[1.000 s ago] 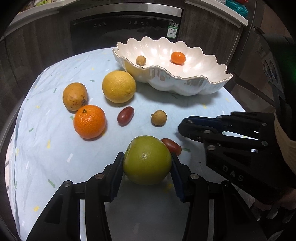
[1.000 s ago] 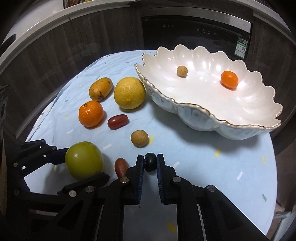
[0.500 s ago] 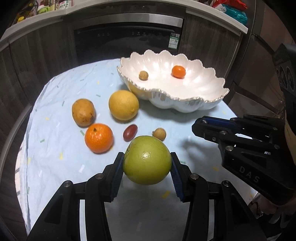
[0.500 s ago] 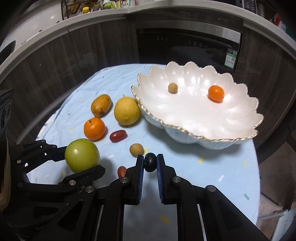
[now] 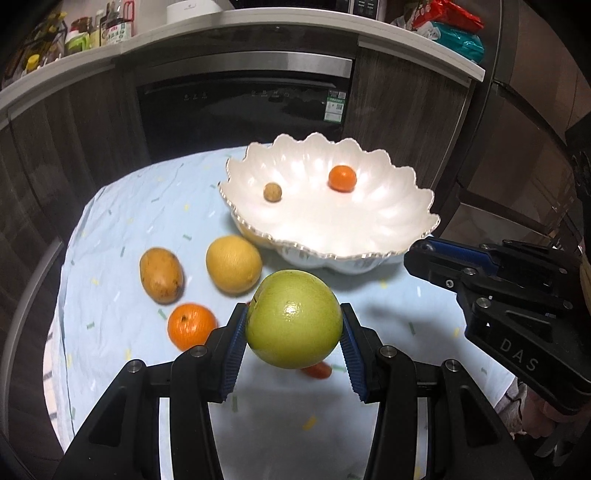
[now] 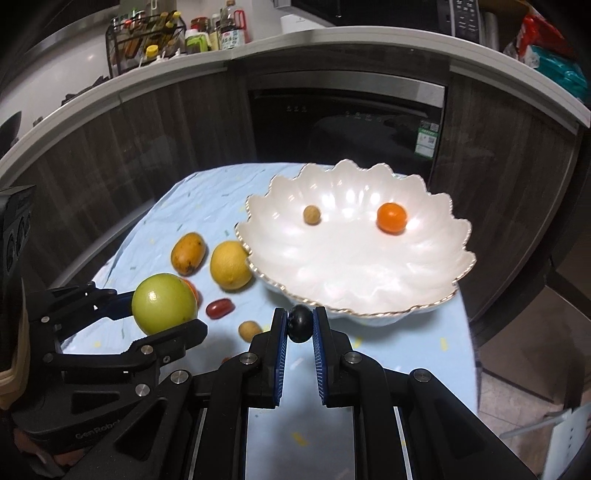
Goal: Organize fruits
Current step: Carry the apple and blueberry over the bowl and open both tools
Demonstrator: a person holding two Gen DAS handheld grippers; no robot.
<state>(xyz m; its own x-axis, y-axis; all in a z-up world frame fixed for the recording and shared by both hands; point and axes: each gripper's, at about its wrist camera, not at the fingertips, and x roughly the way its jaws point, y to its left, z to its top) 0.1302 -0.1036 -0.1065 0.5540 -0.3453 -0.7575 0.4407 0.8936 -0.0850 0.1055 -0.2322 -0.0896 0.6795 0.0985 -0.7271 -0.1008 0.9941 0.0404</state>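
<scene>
My left gripper (image 5: pixel 293 343) is shut on a green apple (image 5: pixel 294 319) and holds it well above the blue tablecloth; the apple also shows in the right wrist view (image 6: pixel 164 303). My right gripper (image 6: pixel 300 328) is shut on a small dark grape (image 6: pixel 300 324), raised just in front of the white scalloped bowl (image 6: pixel 436 295). The bowl (image 5: pixel 413 206) holds a small orange (image 5: pixel 342 178) and a small tan fruit (image 5: pixel 272 192). On the cloth lie a mango (image 5: pixel 161 275), a yellow citrus (image 5: pixel 233 263), an orange (image 5: pixel 192 326), a red date (image 6: pixel 220 308) and a tan longan (image 6: pixel 250 330).
The table with the blue cloth (image 5: pixel 122 229) stands before dark cabinets and a built-in appliance (image 5: pixel 240 107). A counter above carries bottles (image 6: pixel 207 37) and bags (image 5: pixel 454 33). Another red fruit (image 5: pixel 317 370) peeks out under the apple.
Both grippers have risen with their fruits and tilted toward the bowl. The table and fruits look farther below.
</scene>
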